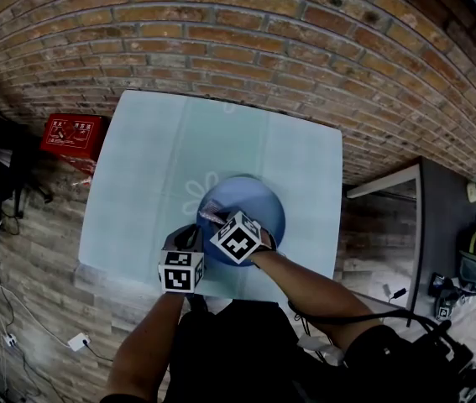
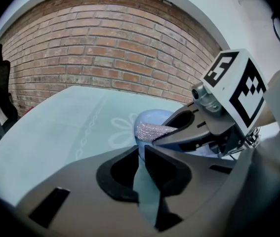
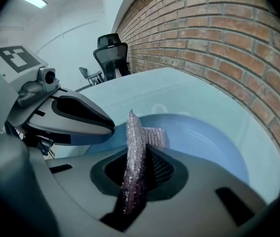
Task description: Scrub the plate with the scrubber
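Observation:
A blue plate (image 1: 261, 198) lies on the pale green table (image 1: 137, 183), near its front edge. My left gripper (image 1: 194, 235) is at the plate's near-left rim. In the left gripper view its jaws (image 2: 140, 154) are closed on that thin rim, which runs edge-on between them to the plate (image 2: 154, 116). My right gripper (image 1: 217, 220) is shut on a silvery, glittering scrubber (image 3: 134, 167). It holds the scrubber over the plate's (image 3: 209, 139) near-left part, just beyond the left gripper. The scrubber's (image 2: 152, 130) tip pokes out over the plate. Whether it touches the plate I cannot tell.
A red crate (image 1: 74, 134) stands on the floor left of the table. A black office chair (image 3: 111, 53) is beyond the table's far side. A brick wall (image 2: 105, 58) runs behind. A dark desk (image 1: 443, 225) with gear stands at the right.

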Motion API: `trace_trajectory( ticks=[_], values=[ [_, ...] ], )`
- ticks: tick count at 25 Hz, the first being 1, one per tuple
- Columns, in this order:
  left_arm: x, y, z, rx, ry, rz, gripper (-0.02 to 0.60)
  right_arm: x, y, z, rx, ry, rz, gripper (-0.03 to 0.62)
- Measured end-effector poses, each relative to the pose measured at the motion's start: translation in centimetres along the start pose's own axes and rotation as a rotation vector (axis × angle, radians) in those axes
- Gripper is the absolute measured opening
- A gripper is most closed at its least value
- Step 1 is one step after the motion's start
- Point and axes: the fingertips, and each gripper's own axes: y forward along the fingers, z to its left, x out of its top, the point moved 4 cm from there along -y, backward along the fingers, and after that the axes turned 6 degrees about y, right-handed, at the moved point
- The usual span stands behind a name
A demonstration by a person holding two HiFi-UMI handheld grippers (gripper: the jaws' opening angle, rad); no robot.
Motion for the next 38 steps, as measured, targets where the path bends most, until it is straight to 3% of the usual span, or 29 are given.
trace_trajectory(
  ticks=[12, 24, 29, 38],
  values=[
    [-0.2, -0.2, -0.1, -0.039, 0.032, 0.011, 0.048, -2.0, -0.3, 2.5, 0.103, 0.084, -0.019, 0.063],
    [-0.2, -0.2, -0.1, -0.041, 0.034, 0.008, 0.048, -1.8, -1.8, 1.6, 0.173, 0.209, -0.054, 0.063],
    [-0.5, -0.4, -0.3, -0.032, 0.024, 0.013, 0.048, -1.0, -3.9, -0.8, 0.135, 0.175, -0.11, 0.061],
    [-0.3, -0.2, -0.3, -0.01, 0.02, 0.013, 0.048, 0.6, -5.7, -6.3, -0.031, -0.035, -0.146, 0.061]
  ],
)
